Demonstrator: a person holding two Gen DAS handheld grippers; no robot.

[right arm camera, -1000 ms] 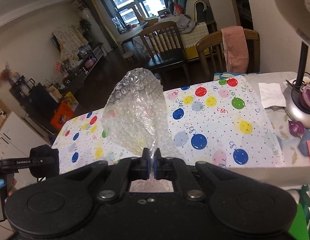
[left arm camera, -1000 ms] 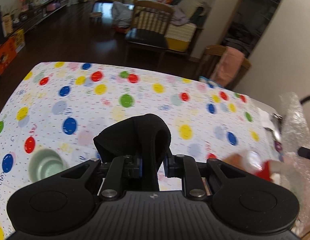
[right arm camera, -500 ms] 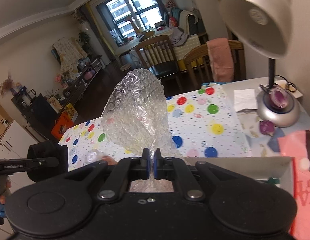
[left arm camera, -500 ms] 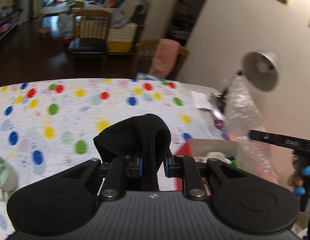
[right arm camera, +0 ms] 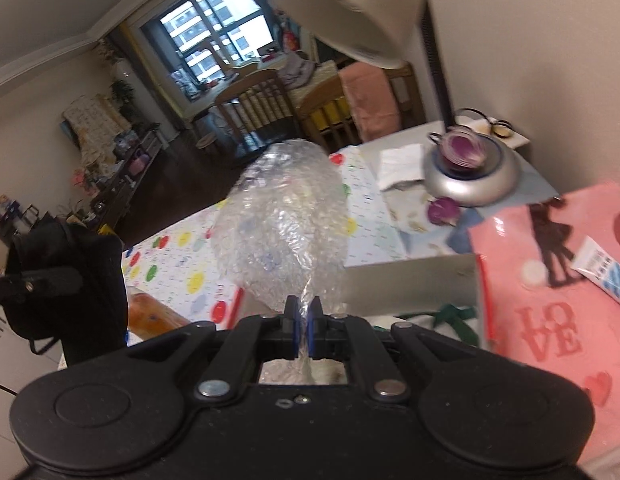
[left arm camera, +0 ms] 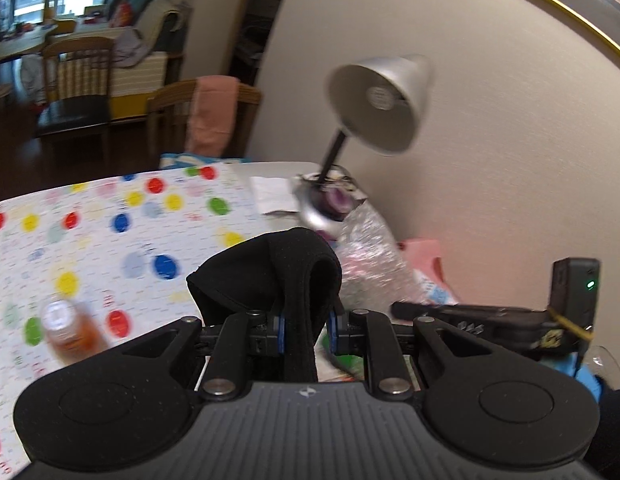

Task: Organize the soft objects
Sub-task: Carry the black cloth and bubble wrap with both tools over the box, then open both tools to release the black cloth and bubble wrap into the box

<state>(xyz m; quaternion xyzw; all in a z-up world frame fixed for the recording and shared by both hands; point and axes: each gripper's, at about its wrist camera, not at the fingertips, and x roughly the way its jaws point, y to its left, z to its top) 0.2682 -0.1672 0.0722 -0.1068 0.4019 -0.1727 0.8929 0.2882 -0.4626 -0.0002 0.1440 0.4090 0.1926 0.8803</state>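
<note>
Here, a table under a balloon-print tablecloth [left arm camera: 109, 216]; a silver desk lamp [right arm camera: 466, 176] near the wall; a pink bag [right arm camera: 550, 312] printed "LOVE". Left gripper [left arm camera: 305, 334] clamped on folded black cloth [left arm camera: 269, 272]; right gripper [right arm camera: 303, 326] pinched on bubble wrap [right arm camera: 281, 224], both held above the table.

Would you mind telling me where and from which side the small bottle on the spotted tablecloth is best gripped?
Probably around the body of the bottle, coming level from the side. It seems to stand upright, so its sides are free; blur hides finer detail. Both grippers are full: the left gripper holds black cloth.
</note>
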